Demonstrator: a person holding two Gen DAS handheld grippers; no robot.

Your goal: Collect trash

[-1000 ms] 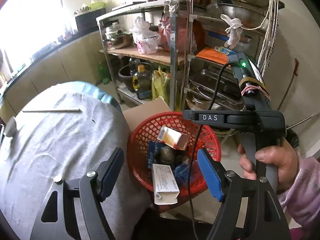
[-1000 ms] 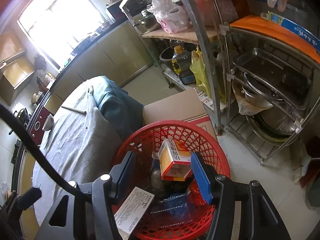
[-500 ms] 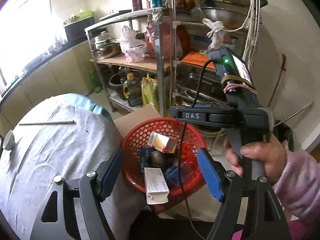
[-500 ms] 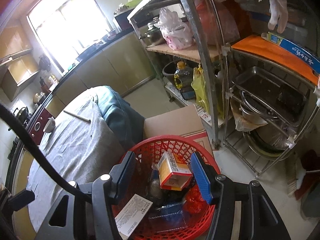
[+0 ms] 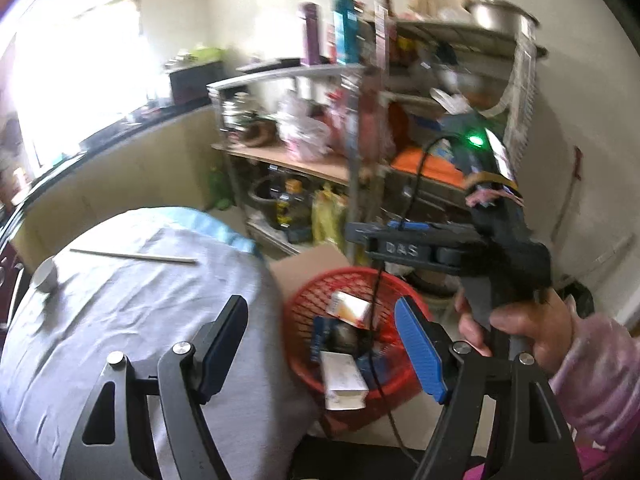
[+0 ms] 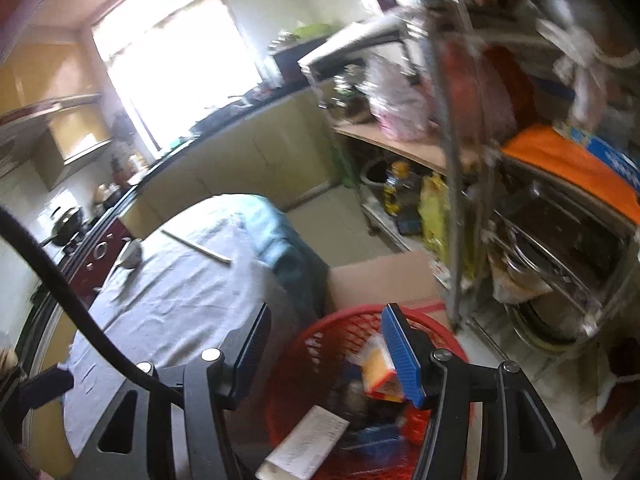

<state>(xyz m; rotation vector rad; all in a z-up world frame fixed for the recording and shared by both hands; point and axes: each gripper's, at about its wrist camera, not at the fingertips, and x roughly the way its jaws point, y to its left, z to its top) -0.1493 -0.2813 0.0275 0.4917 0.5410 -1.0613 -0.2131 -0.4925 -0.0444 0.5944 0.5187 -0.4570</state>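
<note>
Two views. Left wrist: left gripper (image 5: 320, 350) agape, empty; red basket (image 5: 298, 312) beside table (image 5: 120, 300), holding white carton (image 5: 344, 380), probably light, crushable, best pinched across flat faces. Right wrist: right gripper (image 6: 326, 354) parted, empty, above basket.

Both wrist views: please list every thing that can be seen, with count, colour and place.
basket: one, red, on the floor beside the table
boxes: several, white, orange, blue, inside the basket
cardboard box: one, brown, behind the basket
tablecloth: one, grey, over the table
stick: one, pale, on the cloth
cup: one, white, at the table edge
shelf rack: one, metal, by the wall
left gripper: open, empty
right gripper: open, empty
hand: one, holding the right gripper
</note>
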